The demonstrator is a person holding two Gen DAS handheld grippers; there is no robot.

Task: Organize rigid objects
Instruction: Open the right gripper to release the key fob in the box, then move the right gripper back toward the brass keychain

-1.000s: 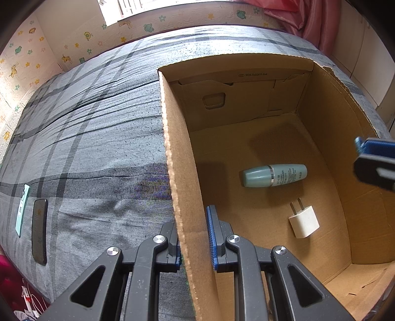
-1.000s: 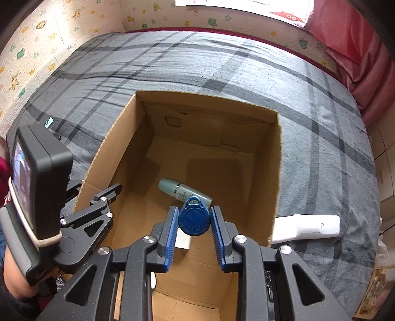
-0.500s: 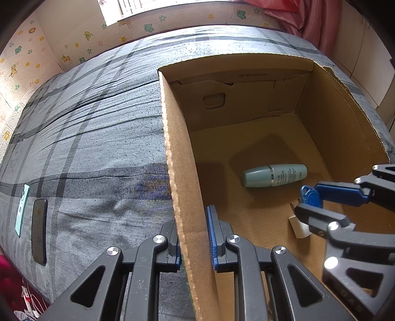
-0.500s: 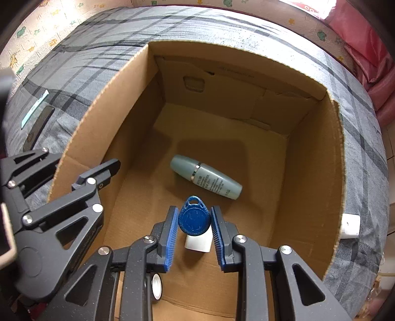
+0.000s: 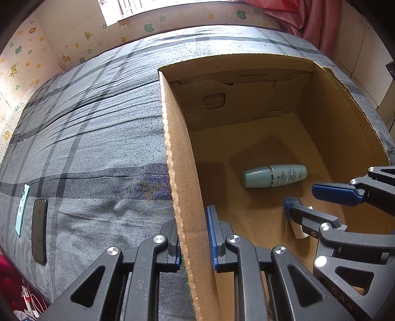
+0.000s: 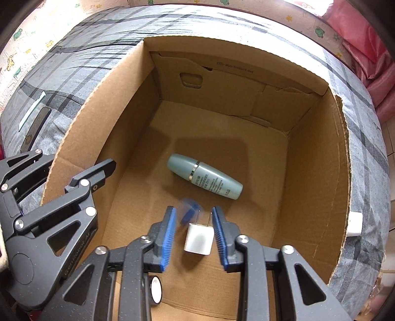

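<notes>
cardboard box (image 6: 318,158) holds green bottle (image 6: 205,176), white charger (image 6: 198,238), blurred blue fob (image 6: 188,210).

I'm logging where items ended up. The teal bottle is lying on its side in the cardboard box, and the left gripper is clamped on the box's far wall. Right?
Not quite. The left gripper is clamped on the cardboard box's near side wall, as the left wrist view shows. The teal bottle does lie on its side inside.

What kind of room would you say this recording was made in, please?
Most likely a bedroom, perhaps a child's. The cardboard box sits on a grey plaid bedsheet, the wall carries cartoon animal and star wallpaper, and a pink curtain hangs in the corner.
</notes>
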